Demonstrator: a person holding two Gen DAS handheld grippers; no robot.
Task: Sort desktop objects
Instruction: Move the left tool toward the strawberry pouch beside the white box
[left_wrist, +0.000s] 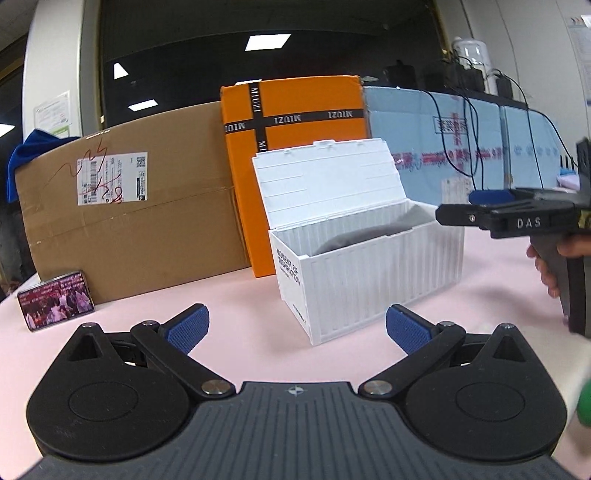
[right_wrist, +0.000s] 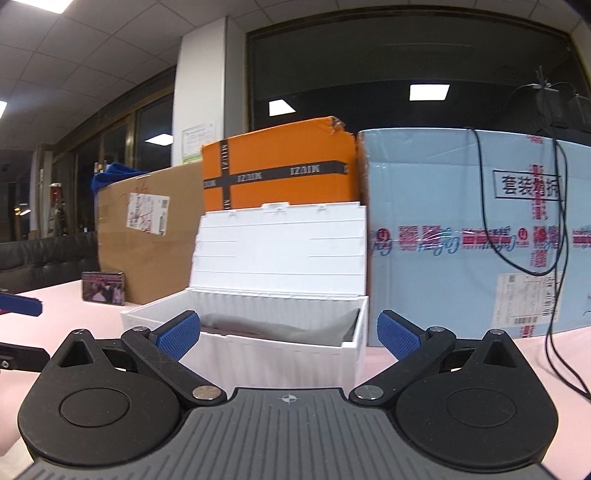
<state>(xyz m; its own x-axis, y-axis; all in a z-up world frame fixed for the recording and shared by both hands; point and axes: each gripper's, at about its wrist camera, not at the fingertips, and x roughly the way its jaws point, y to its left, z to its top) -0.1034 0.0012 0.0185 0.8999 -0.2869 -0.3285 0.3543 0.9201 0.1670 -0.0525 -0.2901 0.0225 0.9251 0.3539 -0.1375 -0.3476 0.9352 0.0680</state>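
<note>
Left wrist view: my left gripper (left_wrist: 297, 326) is spread wide and empty above the pink table (left_wrist: 240, 306); white container box (left_wrist: 364, 269), lid up, stands ahead, grey cloth (left_wrist: 364, 230) inside. Right wrist view: my right gripper (right_wrist: 288, 334), fingers apart and empty, faces that box (right_wrist: 280, 295); phone (right_wrist: 102, 288) leans on the brown carton (right_wrist: 147, 236).

pink table (left_wrist: 240, 295), white container box (left_wrist: 369, 280), phone (left_wrist: 55, 299), three cartons

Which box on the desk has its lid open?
The white ribbed plastic container box, its lid tipped back against the orange cardboard box. The brown and light-blue cartons are closed.
</note>
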